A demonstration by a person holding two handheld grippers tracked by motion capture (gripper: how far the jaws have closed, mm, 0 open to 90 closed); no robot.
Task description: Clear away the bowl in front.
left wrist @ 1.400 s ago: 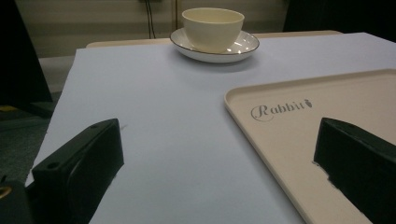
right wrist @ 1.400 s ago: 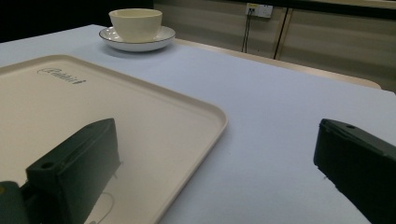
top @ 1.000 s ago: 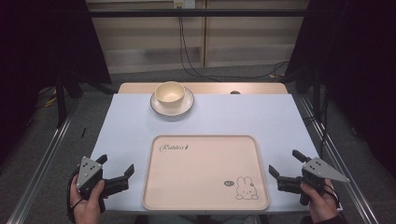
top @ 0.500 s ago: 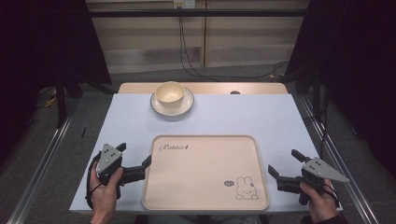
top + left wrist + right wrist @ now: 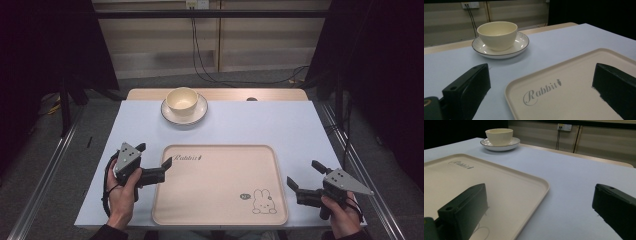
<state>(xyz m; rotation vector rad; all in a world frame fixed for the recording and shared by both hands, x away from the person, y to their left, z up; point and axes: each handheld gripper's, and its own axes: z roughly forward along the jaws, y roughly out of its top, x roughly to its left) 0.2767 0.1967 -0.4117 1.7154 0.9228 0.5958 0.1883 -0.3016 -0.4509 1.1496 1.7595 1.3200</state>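
Forward to the tray's (image 5: 220,186) corner, left gripper (image 5: 154,162) spreads fingers wide, right gripper's (image 5: 305,176) likewise.

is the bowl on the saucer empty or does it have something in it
Empty as far as shown: the bowl stands upright on the saucer, its visible inner wall bare. Its bottom is hidden.

- Tray (image 5: 220,185): cream, rounded rectangle, flat on table, "Rabbit" lettering and bunny print; lies between left gripper (image 5: 154,161) and right gripper (image 5: 305,176), its near-left corner between left gripper's spread jaws.
- Bowl (image 5: 182,101): cream, upright on dark-rimmed saucer (image 5: 167,111), well ahead of left gripper.
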